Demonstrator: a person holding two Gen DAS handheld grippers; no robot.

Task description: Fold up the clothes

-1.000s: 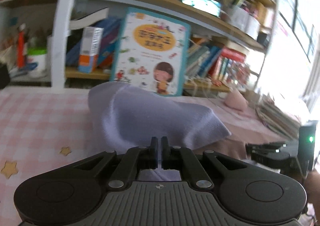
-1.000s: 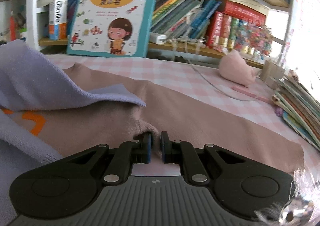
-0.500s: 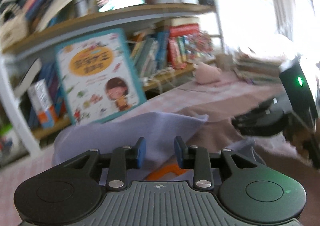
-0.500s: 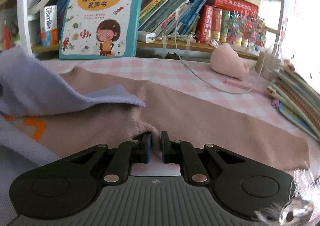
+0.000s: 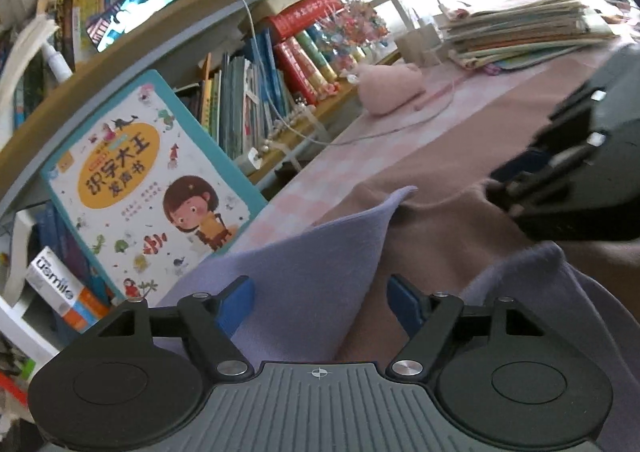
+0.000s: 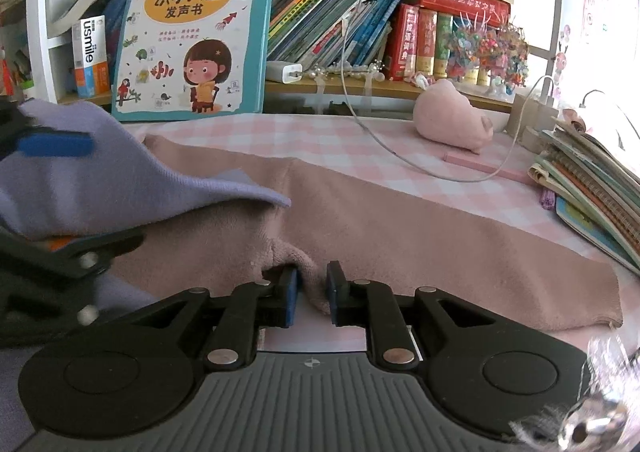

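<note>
Two garments lie on the pink-checked bench (image 6: 256, 132) — a lavender garment (image 5: 304, 280) folded over at the left and a dusty-pink garment (image 6: 400, 224) spread wide across the middle, its far end reaching toward a stack of books (image 6: 592, 188) at the right edge. The lavender flap's pointed corner rests on top of the pink cloth.

In the left wrist view, the left hand-held gripper (image 5: 320, 302) has its blue-padded fingers (image 5: 236, 302) spread wide apart, holding nothing; the lavender fabric sits below and between them. The right hand-held gripper (image 6: 312, 294) has its fingers only slightly parted, with a bunched ridge of the pink garment's near edge standing between the pads. Whether the pads actually press the cloth I cannot tell.

Seen from the left wrist camera, the right tool appears as a dark blurred shape at the right, low on the pink cloth.

Behind the bench — a bookshelf (image 6: 360, 86) carries a teal-bordered children's book (image 6: 196, 32) leaning upright, a row of books (image 6: 332, 24), and a white charger (image 6: 286, 72). A pink plush toy (image 6: 452, 120) lies on the bench, with a white cable (image 6: 380, 140) trailing past it.
</note>
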